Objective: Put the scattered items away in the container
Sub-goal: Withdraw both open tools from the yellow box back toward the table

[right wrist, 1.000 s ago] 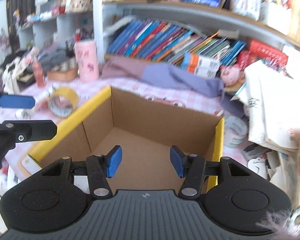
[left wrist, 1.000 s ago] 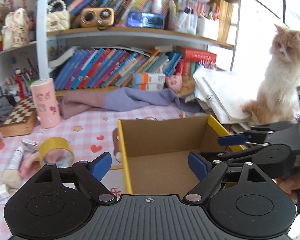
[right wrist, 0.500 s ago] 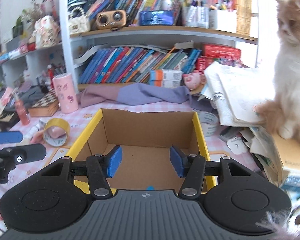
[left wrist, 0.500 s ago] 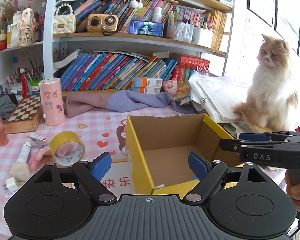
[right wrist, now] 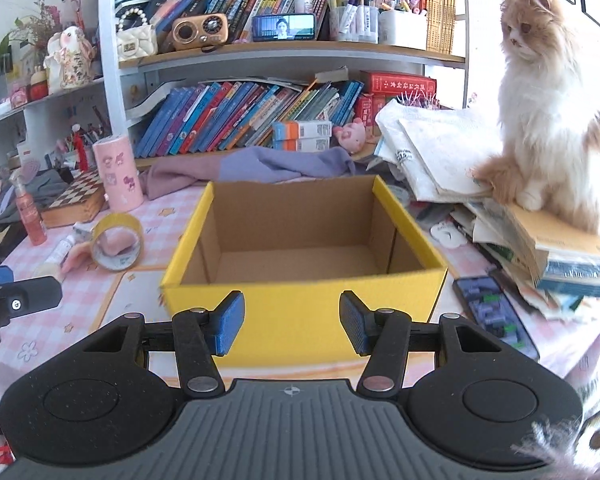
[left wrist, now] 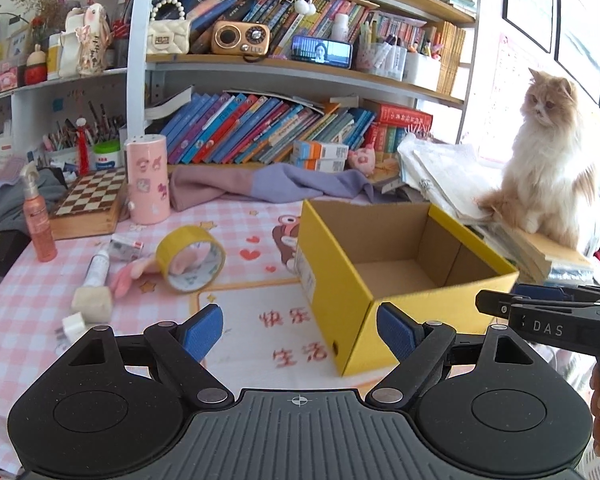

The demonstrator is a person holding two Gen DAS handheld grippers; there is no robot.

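Observation:
An open yellow cardboard box (left wrist: 340, 292) (right wrist: 300, 304) stands on the pink checked tablecloth; nothing shows inside it. Left of it lie a yellow tape roll (left wrist: 191, 258) (right wrist: 117, 242), a white tube (left wrist: 96, 267), a pink soft item (left wrist: 130, 274), a beige sponge block (left wrist: 92, 303) and a small white box (left wrist: 126, 247). My left gripper (left wrist: 299, 328) is open and empty, in front of the box's near left corner. My right gripper (right wrist: 291, 322) is open and empty, just in front of the box's near wall.
A pink canister (left wrist: 147, 180), spray bottle (left wrist: 38, 220) and chessboard (left wrist: 88, 200) stand at the back left. Purple cloth (left wrist: 268, 184) lies behind the box. A cat (right wrist: 552, 120) sits on stacked papers at right. A phone (right wrist: 494, 316) lies right of the box.
Both grippers have pulled back and up from over the box. The box now stands farther ahead and the tablecloth in front of it shows. Both stay open.

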